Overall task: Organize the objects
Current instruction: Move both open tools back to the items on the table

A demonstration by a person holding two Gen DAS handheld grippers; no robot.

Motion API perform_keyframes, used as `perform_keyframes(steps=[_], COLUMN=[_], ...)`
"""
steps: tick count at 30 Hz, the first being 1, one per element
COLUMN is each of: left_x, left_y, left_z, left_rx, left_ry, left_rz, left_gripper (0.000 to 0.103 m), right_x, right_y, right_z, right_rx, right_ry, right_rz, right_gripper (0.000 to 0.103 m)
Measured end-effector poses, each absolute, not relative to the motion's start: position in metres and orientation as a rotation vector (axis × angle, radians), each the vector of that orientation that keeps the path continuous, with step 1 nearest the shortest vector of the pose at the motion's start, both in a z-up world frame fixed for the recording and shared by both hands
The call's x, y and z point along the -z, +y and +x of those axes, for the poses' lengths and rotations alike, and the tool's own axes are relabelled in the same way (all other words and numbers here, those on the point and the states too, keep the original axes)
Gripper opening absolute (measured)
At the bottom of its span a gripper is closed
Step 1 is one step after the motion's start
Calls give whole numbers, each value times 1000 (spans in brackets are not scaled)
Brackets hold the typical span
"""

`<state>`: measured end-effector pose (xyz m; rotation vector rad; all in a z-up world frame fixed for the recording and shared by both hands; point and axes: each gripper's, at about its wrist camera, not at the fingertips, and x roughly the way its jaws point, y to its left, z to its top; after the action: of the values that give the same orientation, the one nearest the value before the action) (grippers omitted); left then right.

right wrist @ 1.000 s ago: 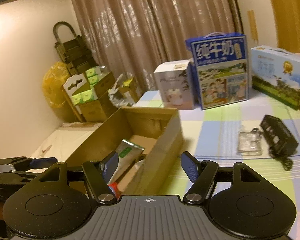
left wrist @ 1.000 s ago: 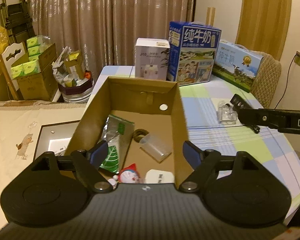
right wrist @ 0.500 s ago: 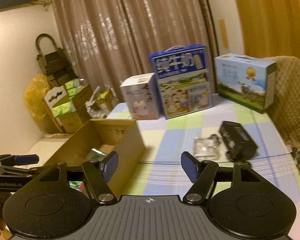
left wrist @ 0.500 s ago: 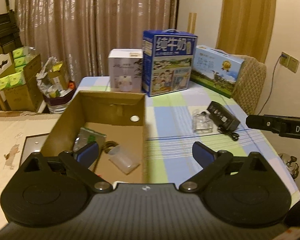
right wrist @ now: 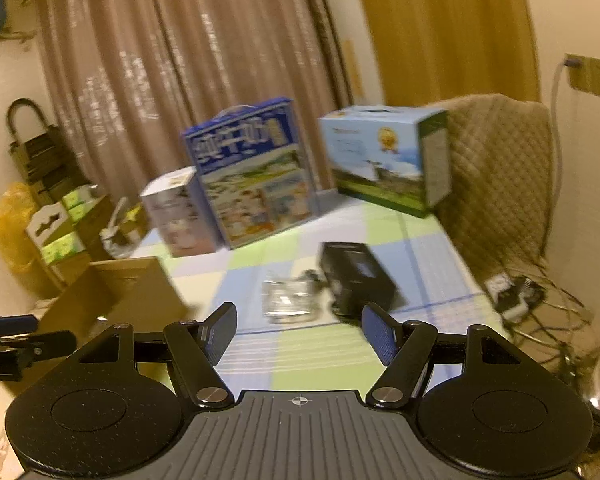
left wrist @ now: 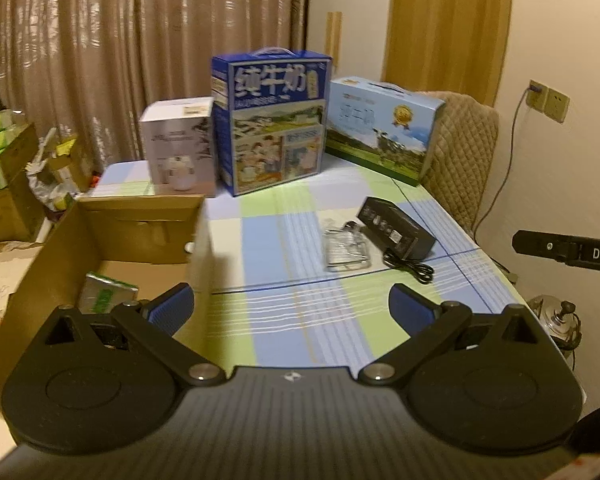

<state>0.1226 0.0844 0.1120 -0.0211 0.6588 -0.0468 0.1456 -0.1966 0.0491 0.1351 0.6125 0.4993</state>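
Note:
An open cardboard box (left wrist: 112, 220) (right wrist: 140, 292) stands at the table's left edge, with a green-and-silver packet (left wrist: 104, 294) inside. On the checked tablecloth lie a clear plastic item (left wrist: 346, 250) (right wrist: 288, 300) and a black power adapter (left wrist: 396, 228) (right wrist: 356, 276) with its cable. My left gripper (left wrist: 291, 306) is open and empty, above the cloth just right of the box. My right gripper (right wrist: 299, 332) is also open and empty, just short of the clear item and adapter. Its black body (left wrist: 568, 252) shows at the right of the left wrist view.
A white carton (left wrist: 180, 144), a blue milk carton (left wrist: 272, 120) and a light blue gift box (left wrist: 380, 128) line the table's back. A padded chair (left wrist: 464, 160) stands at the right. Cardboard boxes (left wrist: 4, 184) and bags crowd the floor at the left.
Both grippers have swung right, away from over the box toward the table's middle and the adapter. The left jaws have opened wider. The right view is motion-blurred.

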Motion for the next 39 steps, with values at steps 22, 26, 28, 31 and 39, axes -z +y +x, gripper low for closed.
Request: perform_keyframes(steps=[22, 26, 28, 31, 39], left_x=[-25, -8, -1, 7, 24], left_y=[35, 34, 34, 32, 35], left_z=[229, 247, 255, 267, 298], left_rx=[72, 83, 85, 92, 109], left_ry=[760, 773, 778, 782, 786], left_rz=[-10, -18, -23, -21, -28], left_gripper=[102, 102, 102, 102, 102], right_x=[36, 52, 59, 67, 97], right_y=[-220, -215, -211, -202, -180], right_z=[233, 247, 255, 268, 300], right_rx=[-445, -467, -482, -516, -583], right_ry=[707, 734, 738, 735, 751], right_rz=[105, 84, 62, 24, -78], right_gripper=[67, 67, 67, 67, 67])
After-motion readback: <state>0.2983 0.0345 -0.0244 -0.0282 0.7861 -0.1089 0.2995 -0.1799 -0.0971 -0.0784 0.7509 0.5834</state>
